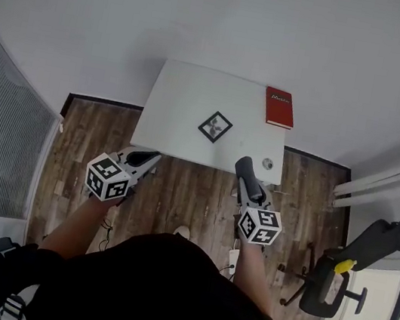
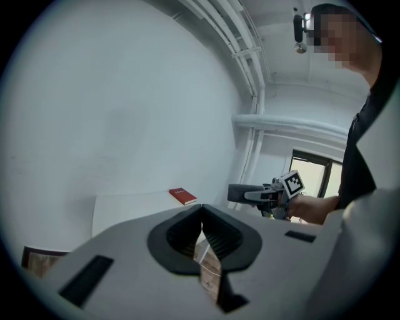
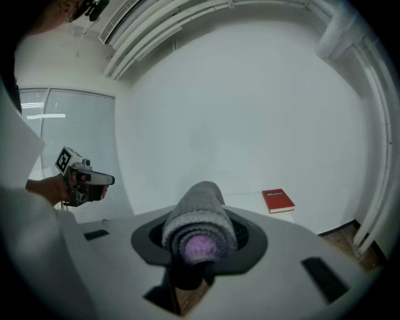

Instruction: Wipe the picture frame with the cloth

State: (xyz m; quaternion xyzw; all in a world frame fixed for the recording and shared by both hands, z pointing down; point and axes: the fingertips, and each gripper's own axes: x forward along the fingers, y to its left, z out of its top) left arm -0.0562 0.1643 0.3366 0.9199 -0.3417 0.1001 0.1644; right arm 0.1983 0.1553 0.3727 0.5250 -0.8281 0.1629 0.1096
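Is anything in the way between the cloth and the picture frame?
No, nothing visible. Only bare white table lies between the cloth in the right gripper and the picture frame. The red book and a small round thing sit off to the side.

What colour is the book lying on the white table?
The book is red; the head view shows it best.
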